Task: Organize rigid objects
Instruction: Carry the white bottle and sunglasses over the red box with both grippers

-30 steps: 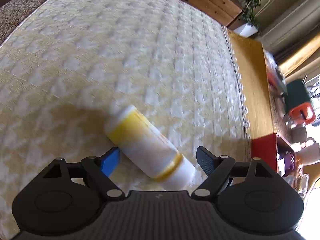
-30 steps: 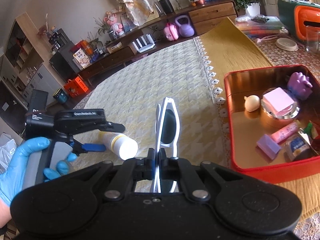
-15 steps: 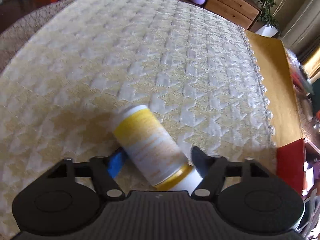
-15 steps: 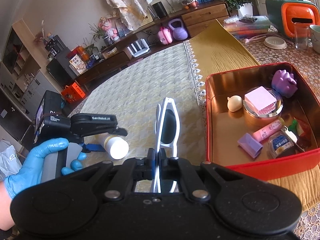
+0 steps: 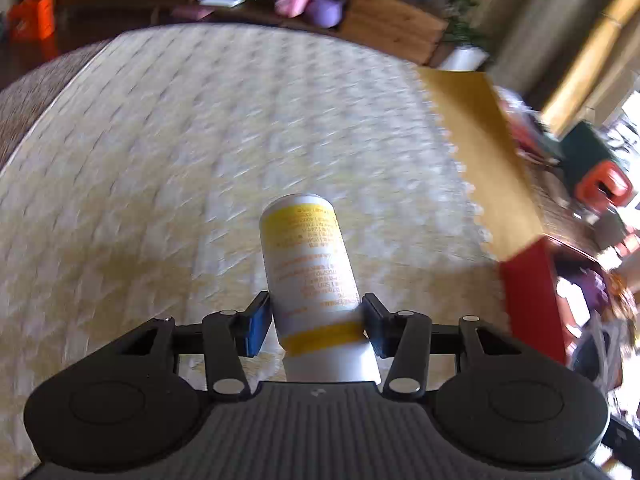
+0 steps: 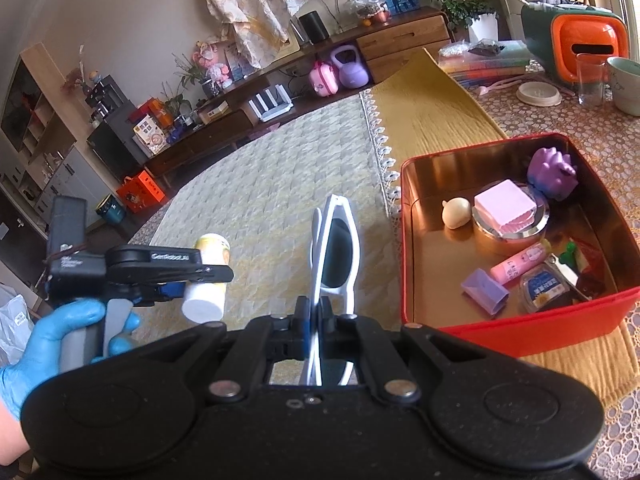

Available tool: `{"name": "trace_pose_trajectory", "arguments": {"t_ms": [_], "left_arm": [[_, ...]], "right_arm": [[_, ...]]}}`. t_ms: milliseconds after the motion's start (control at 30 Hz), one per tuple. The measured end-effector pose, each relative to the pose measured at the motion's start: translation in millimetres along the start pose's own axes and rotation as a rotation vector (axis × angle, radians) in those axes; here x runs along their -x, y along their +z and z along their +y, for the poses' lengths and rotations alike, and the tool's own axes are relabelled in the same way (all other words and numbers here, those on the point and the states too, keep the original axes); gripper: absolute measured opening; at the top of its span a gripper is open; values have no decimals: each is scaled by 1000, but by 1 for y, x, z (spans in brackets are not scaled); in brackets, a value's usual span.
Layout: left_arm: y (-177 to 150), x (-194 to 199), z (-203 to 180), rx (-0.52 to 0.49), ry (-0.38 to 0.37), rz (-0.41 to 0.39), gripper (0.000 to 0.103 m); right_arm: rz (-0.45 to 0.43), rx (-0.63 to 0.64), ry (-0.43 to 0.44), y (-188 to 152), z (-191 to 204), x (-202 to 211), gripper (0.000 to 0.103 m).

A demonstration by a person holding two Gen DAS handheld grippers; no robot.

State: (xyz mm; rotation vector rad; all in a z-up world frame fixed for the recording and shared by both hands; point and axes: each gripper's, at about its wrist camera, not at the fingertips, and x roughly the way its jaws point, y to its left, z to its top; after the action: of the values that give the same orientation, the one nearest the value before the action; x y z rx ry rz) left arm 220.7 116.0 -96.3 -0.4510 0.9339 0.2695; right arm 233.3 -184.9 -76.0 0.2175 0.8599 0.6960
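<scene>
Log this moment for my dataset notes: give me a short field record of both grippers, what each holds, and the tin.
left gripper: shut on bottle
bottle: white with yellow bands, clamped near its cap end, lifted off the cloth
right gripper: shut on sunglasses
sunglasses: white frame, folded, held on edge, pointing forward
tin: red, open, right of the sunglasses, on the yellow runner
tin contents: purple toy, pink block on a round case, pink tube, other small items
cloth: pale quilted

right tongs (image 6: 316,316) clamping white sunglasses (image 6: 334,248), red tin (image 6: 532,328) beside
</scene>
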Motion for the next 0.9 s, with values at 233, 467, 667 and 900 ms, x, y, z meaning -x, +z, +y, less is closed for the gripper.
{"name": "trace_pose_trajectory", "arguments": {"t_ms": [233, 467, 667, 900], "left_arm": [[-6, 29, -34, -99, -121, -3, 49], [-6, 41, -76, -173, -208, 15, 49], [-9, 43, -119, -250, -253, 20, 49], [-12, 34, -166, -321, -289, 36, 49]], "right_arm": [[-37, -6, -33, 7, -3, 19, 3], [-62, -46, -77, 15, -21, 37, 3], [-105, -74, -133, 25, -47, 52, 3], [-132, -101, -185, 32, -77, 57, 3]]}}
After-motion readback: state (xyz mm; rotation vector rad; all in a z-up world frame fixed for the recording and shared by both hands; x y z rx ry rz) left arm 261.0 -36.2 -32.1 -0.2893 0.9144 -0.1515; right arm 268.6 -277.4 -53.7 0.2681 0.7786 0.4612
